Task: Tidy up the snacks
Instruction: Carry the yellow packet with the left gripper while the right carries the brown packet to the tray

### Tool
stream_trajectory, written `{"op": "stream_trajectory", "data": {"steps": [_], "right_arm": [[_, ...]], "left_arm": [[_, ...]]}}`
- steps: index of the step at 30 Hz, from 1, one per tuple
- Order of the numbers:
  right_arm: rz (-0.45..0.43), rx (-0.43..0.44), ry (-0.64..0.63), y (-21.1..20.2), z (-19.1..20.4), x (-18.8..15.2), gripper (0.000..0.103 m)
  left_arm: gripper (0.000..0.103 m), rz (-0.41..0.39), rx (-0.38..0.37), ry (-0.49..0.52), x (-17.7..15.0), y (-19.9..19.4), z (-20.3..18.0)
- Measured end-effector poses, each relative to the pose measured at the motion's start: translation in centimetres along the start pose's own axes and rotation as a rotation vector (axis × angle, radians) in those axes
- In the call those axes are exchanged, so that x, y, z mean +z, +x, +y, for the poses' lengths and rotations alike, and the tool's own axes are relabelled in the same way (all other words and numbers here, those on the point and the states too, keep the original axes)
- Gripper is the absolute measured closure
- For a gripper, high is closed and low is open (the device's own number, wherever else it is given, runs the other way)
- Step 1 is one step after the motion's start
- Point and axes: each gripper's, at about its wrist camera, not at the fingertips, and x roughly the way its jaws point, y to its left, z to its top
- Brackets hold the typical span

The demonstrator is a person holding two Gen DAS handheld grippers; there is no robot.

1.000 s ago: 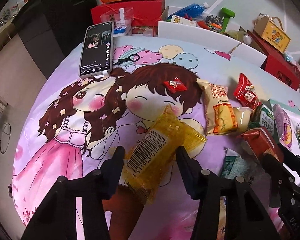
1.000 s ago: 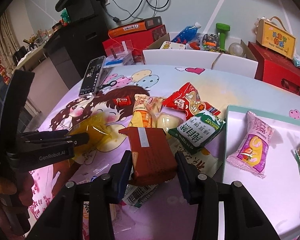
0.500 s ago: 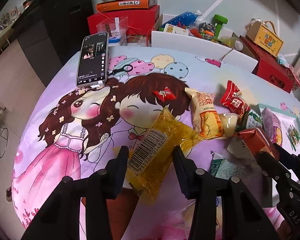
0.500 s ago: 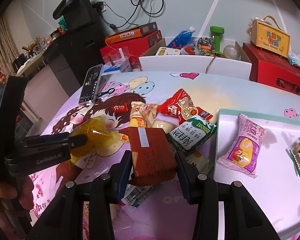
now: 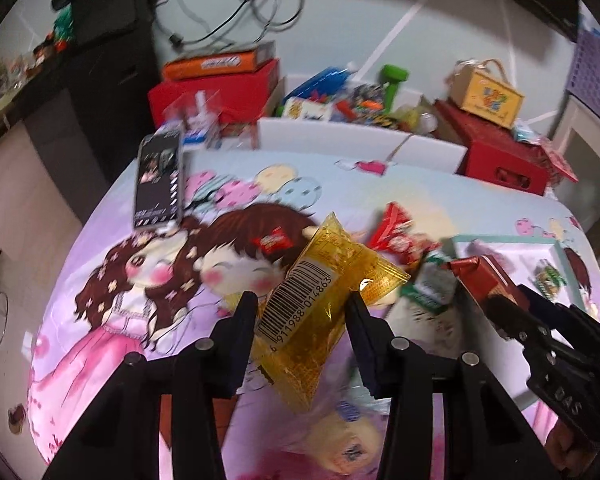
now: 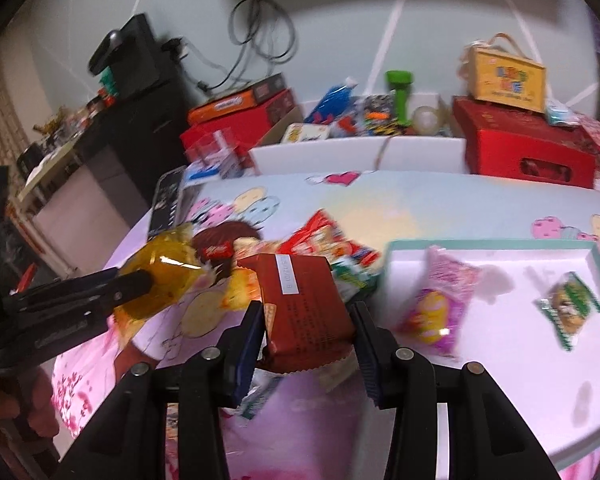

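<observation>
My left claw (image 5: pixel 302 316) pinches a crinkly amber-yellow plastic snack packet (image 5: pixel 324 300) by its barcode end, the jaws having just closed in a little further on it, so it hangs clear of the tabletop (image 5: pixel 440 192) with its cartoon-printed pink cloth. My right claw (image 6: pixel 308 328) is clamped on a flat brick-red foil packet (image 6: pixel 304 300) (white label strip facing up), both pads pressing its sides. I judge both are held up this way to carry them across to the white, teal-rimmed tray (image 6: pixel 596 264) on the right, where a pink packet (image 6: pixel 444 304) and a small green one (image 6: pixel 568 304) already lie. More loose snacks sit heaped between the claws and the tray's near edge.
</observation>
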Motion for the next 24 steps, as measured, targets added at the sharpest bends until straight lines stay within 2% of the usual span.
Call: {"op": "stream_trajectory", "data": {"steps": [5, 13, 18, 24], "right_arm": [[-0.046, -0.078, 0.076, -2.1, -3.8, 0.7, 0.056], [-0.124, -0.222, 0.228, -6.6, -11.2, 1.0, 0.056], [-0.153, -0.339, 0.322, -9.2, -15.7, 0.4, 0.056], [-0.131, -0.446, 0.432, -11.0, -20.3, -1.2, 0.056]], "left_arm": [[0.057, -0.065, -0.051, 0.067, 0.7, -1.7, -3.8], [0.057, -0.097, -0.125, 0.208, 0.5, -2.4, -11.2], [0.057, -0.086, -0.178, 0.296, -0.5, -2.1, -15.7], [0.056, -0.029, -0.215, 0.38, -2.4, -0.7, -20.0]]}}
